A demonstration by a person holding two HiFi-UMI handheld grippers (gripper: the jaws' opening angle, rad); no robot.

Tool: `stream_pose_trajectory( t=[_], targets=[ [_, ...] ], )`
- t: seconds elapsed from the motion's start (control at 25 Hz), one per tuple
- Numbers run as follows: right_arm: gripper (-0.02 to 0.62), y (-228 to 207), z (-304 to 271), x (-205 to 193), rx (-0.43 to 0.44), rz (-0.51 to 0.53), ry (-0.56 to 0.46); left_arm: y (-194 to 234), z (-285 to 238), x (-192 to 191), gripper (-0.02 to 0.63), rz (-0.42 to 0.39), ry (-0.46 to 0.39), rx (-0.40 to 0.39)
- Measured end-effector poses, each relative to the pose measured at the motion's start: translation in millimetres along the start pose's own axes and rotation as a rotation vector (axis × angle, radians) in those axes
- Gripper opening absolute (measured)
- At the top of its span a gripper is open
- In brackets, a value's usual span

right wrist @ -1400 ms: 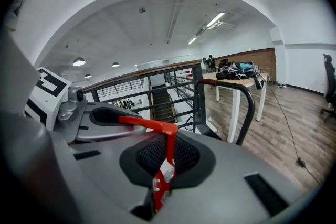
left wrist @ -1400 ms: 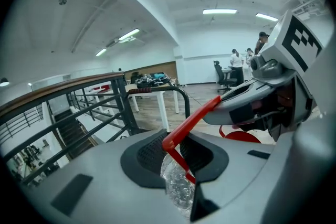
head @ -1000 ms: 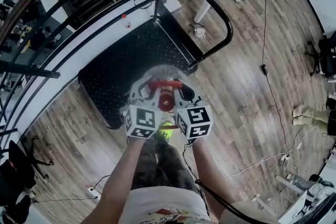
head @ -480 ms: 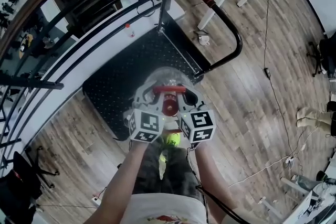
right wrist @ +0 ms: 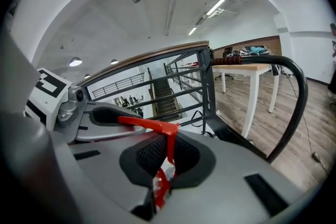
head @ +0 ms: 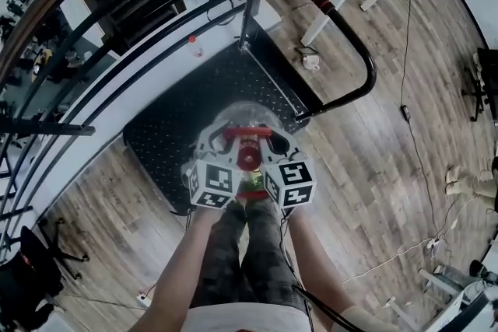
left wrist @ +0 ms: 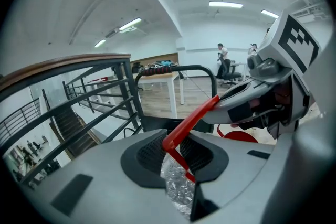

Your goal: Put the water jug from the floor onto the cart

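Both grippers and the load have moved forward and down since a second ago, and the person's legs have closed in behind them. The water jug (head: 243, 115) was hanging at the near edge of the cart (head: 167, 124) and now sits further in over the black studded deck and looks lower. The left gripper (head: 223, 138) is clamped on one end of the jug's red handle (head: 247, 133); in the left gripper view the red strap (left wrist: 190, 119) runs in between the pads with clear crinkled jug plastic (left wrist: 177, 189) wedged there too, so the jaws stand part way apart around it. The right gripper (head: 272, 138) is pinched fully together on the other end, with the thin red strap (right wrist: 169, 147) squeezed flat between its pads. The grips look unchanged across the three head views, same two-ended hold. The jug is off the floor (head: 373, 167), carried between the grippers and above the deck. I can't tell from above whether its base touches the deck yet; I judge it is still hanging. The cart's push bar (head: 367, 70) and the railing (head: 117, 35) are well clear of it. For the task, I judge the lift and carry are basically done. What is left is lowering the jug until it stands on the deck and then releasing both ends. One risk is that it sits near the deck's near edge, so it may need to go further in.
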State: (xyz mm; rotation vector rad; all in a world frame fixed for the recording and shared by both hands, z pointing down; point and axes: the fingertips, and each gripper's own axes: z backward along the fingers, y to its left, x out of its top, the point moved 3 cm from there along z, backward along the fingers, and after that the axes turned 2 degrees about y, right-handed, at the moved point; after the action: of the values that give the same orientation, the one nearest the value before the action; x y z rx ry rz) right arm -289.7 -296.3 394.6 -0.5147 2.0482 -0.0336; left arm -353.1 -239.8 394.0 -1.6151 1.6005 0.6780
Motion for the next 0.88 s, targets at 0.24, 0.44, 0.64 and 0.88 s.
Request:
stream_pose_trajectory(
  t=[0.24,0.44,0.64,0.88],
  targets=[
    [0.018,-2.9,-35.1,-15.4,0.053,0.001,0.033,14.4,-21.7,-26.9,0.081,0.037,0.028,0.038],
    [0.018,-8.2,-71.9,-16.0,0.087,0.017,0.051,36.5,-43.7,-40.9,0.081,0.080,0.032,0.049],
    [0.018,-16.9,-95.1,-13.6,0.104,-0.006,0.024,51.4,-62.9,-43.6,0.081,0.097,0.014,0.062],
    [0.018,-29.3,-124.2,-2.7,0.112,0.002,0.023,72.5,-86.9,-39.5,0.081,0.093,0.003,0.074]
  ],
)
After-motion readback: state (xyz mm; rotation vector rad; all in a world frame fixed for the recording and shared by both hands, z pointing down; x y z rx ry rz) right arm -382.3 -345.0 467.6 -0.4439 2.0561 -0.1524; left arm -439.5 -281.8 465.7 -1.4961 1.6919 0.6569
